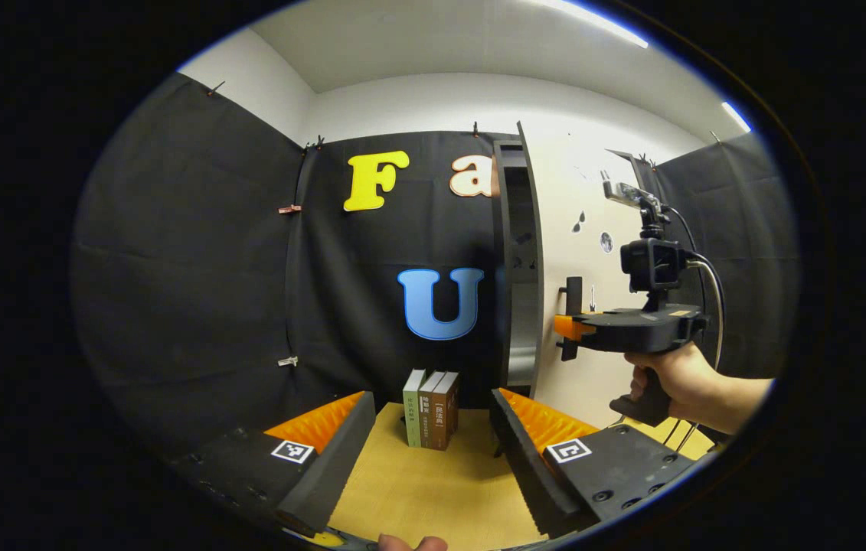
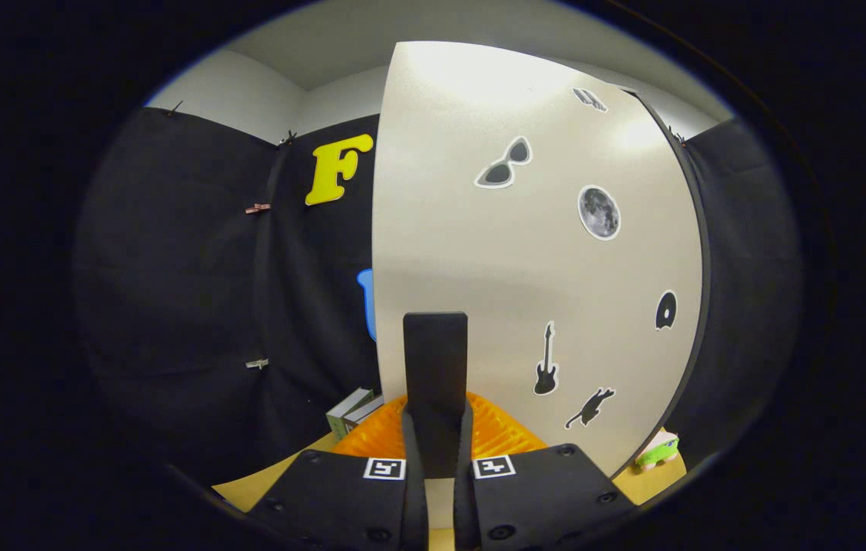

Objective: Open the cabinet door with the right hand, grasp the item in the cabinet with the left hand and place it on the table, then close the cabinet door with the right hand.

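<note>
- Right gripper (image 2: pixel 436 428) clamped on the door handle (image 2: pixel 436 367); cabinet door (image 2: pixel 524 275) ajar, stickers on its face
- Left gripper (image 1: pixel 433 436) spread wide over the table (image 1: pixel 425 490), left of the door, books (image 1: pixel 431 409) ahead
- Green toy (image 2: pixel 658 451) sits at the door's right foot

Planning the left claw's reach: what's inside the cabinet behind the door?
The door covers the interior, so contents are hidden. A green toy peeks past its lower corner; whether it sits inside, cannot tell.
</note>
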The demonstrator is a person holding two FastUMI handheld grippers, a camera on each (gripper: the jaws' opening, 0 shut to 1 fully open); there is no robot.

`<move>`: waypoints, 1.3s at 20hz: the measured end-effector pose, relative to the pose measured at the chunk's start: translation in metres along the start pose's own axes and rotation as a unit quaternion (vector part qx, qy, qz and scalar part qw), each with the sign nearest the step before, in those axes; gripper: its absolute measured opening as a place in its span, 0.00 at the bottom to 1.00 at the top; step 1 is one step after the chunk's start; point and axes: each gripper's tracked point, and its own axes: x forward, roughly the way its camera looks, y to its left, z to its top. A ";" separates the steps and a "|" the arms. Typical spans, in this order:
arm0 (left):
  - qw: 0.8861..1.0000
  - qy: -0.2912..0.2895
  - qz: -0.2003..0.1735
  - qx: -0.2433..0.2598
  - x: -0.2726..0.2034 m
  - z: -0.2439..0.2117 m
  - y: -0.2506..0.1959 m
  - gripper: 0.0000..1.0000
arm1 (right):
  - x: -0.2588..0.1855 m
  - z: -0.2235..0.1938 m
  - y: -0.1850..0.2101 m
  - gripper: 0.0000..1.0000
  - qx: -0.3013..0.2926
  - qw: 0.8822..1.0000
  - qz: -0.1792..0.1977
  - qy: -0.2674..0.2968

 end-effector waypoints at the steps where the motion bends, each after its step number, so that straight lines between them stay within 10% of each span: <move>1: 1.000 0.002 -0.003 -0.001 -0.002 -0.002 -0.003 0.95 | -0.008 -0.001 -0.002 0.17 0.002 1.000 0.003 0.000; 17: 0.999 -0.008 -0.035 -0.002 0.005 0.011 -0.037 0.94 | -0.120 0.006 -0.073 0.16 0.016 1.000 -0.022 -0.007; 26: 0.995 -0.026 -0.090 -0.017 0.031 0.026 -0.094 0.94 | -0.160 0.010 -0.149 0.15 -0.007 0.994 -0.108 -0.033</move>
